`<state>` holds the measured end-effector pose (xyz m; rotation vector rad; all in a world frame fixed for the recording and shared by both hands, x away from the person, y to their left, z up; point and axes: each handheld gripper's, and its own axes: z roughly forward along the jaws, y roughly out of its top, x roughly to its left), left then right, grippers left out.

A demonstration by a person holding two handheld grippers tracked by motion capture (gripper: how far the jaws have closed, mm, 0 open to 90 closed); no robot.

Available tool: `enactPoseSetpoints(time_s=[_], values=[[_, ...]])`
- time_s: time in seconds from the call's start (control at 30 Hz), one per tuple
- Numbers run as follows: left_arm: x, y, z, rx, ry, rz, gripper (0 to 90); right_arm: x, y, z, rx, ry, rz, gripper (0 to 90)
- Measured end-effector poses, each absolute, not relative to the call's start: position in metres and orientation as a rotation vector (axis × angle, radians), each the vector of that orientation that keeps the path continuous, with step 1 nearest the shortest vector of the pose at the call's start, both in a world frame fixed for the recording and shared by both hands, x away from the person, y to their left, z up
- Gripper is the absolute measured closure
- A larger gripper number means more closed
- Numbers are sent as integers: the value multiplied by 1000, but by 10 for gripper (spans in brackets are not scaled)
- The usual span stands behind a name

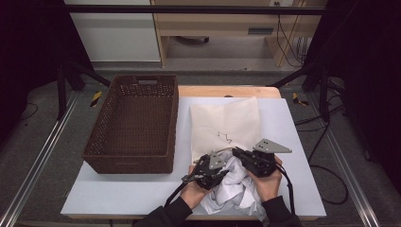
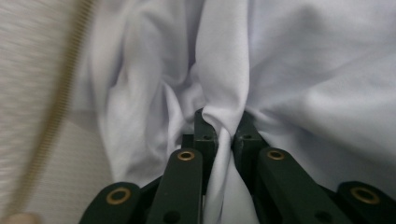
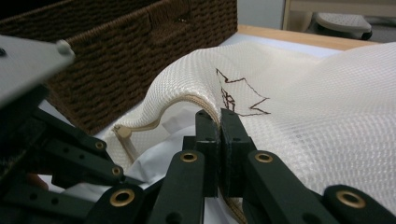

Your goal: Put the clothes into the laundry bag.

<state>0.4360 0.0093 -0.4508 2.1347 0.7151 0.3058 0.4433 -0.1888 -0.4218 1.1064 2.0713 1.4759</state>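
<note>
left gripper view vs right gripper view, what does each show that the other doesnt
Left gripper view: the left gripper with its jaws shut on a fold of the white garment.

Right gripper view: the right gripper with its jaws shut on the zipper edge of the mesh laundry bag, lifting it, with the brown wicker basket behind.

Both: white garment, bag mesh and zipper.

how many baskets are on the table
1. The brown wicker basket stands on the left half of the table, beside the cream mesh bag; it also shows in the right gripper view behind the bag. No other basket is visible.
</note>
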Motion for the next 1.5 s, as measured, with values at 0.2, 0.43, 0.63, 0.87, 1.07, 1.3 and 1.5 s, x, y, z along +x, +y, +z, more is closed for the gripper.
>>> enactPoseSetpoints(time_s=[0.2,0.43,0.63,0.87,1.07,1.3,1.5], values=[[444,8,-424,2050,772,447,843,439,-197,-408,1096,2018,1528,880],[467,-7,-443,2114,843,579,835,439,-202,-407,1115,2002,1513,880],[459,13,-434,2077,759,378,528,443,-201,-415,1127,2025,1471,880],[430,41,-406,2015,707,291,329,443,-199,-417,1128,2030,1460,879],[413,32,-422,2073,652,270,241,444,-199,-418,1127,2032,1455,876],[433,13,-460,2106,730,79,190,445,-198,-421,1134,2045,1451,876],[436,7,-459,2163,701,87,622,446,-195,-423,1139,2055,1443,877]])
